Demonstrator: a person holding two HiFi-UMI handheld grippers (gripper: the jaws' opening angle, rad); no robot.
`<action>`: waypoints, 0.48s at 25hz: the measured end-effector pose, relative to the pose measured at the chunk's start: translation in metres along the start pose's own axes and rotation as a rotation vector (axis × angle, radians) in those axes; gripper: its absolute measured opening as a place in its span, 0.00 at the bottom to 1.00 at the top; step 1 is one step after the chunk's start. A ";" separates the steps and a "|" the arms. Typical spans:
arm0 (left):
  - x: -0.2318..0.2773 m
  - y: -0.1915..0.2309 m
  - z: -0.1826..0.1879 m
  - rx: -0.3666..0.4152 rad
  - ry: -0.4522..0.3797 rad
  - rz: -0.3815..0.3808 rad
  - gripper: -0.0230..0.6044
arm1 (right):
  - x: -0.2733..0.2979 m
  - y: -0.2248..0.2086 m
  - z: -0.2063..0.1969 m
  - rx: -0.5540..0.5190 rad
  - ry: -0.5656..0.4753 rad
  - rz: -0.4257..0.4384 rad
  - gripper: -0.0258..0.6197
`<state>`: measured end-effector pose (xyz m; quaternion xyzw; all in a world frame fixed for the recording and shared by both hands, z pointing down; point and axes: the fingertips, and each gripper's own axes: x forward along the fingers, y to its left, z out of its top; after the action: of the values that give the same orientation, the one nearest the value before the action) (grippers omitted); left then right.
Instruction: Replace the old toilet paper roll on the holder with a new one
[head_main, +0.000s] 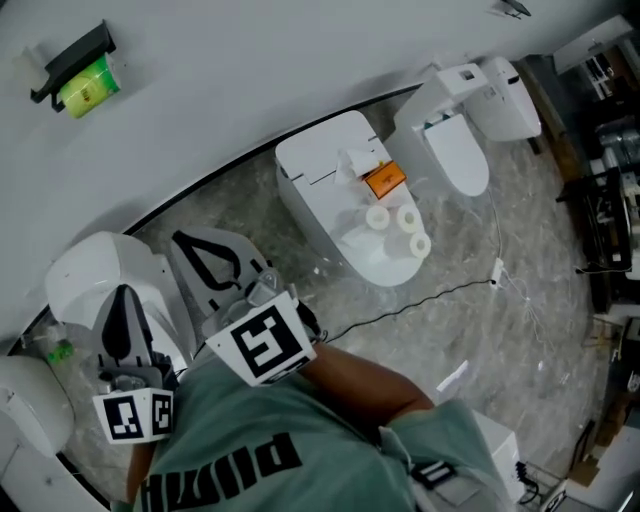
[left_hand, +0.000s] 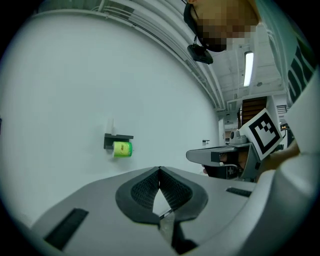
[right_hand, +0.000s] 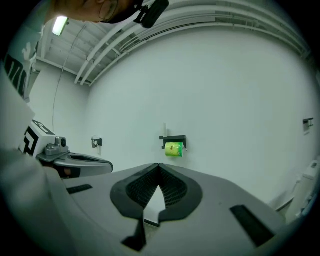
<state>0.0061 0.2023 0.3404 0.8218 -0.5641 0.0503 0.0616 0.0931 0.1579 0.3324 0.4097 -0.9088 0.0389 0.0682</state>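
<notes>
A bright green toilet paper roll (head_main: 88, 86) sits in a black holder (head_main: 72, 58) on the white wall, at the head view's upper left. Three white rolls (head_main: 400, 225) lie on the closed lid of the middle toilet (head_main: 320, 170). My left gripper (head_main: 122, 295) and right gripper (head_main: 188, 240) are held side by side at the lower left, far from the holder. The left gripper view has the green roll (left_hand: 122, 149) beyond shut, empty jaws (left_hand: 160, 169). In the right gripper view the roll (right_hand: 174, 149) hangs just above the shut, empty jaw tips (right_hand: 159, 165).
An orange packet (head_main: 384, 180) lies on the middle toilet's tank. A second toilet (head_main: 462, 150) stands to its right. A black cable (head_main: 420, 300) runs over the marble floor. Shelves and clutter (head_main: 610, 200) line the right edge. A small wall fitting (right_hand: 96, 142) is left of the holder.
</notes>
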 end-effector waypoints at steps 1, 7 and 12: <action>-0.007 -0.005 0.001 -0.003 -0.008 -0.009 0.04 | -0.008 0.004 0.002 -0.006 0.001 -0.008 0.05; -0.035 -0.035 0.005 -0.038 -0.050 -0.056 0.04 | -0.046 0.028 0.002 -0.043 0.031 -0.002 0.05; -0.051 -0.053 0.001 -0.056 -0.057 -0.028 0.04 | -0.065 0.034 -0.004 -0.051 0.037 0.033 0.05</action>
<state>0.0375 0.2684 0.3294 0.8287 -0.5553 0.0101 0.0692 0.1105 0.2287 0.3259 0.3919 -0.9148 0.0245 0.0950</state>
